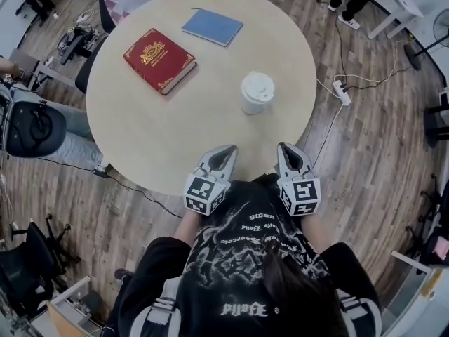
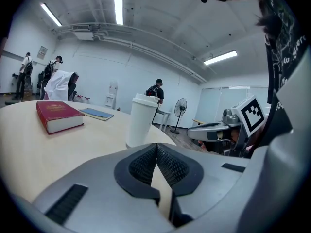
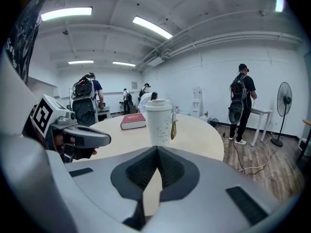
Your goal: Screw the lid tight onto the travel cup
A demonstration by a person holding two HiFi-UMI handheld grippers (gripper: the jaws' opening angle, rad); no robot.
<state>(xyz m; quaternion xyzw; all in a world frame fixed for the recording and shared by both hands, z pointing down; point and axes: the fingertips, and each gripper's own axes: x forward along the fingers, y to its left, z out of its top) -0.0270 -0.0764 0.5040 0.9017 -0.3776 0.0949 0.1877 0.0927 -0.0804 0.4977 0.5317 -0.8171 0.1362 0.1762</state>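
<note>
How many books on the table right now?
2. A red hardcover lies left of the travel cup. A thin blue book lies beyond it, near the far edge of the table. Nothing appears to hide another.

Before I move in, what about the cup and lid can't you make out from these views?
- Lid tightness: in all three views the lid's own rim covers the threads, so screwed down or only resting cannot be told.
- Tag hanging on the cup: in the right gripper view it is too small to read or identify, and the other views do not show it.
- Book title: too small in the head view.
</note>
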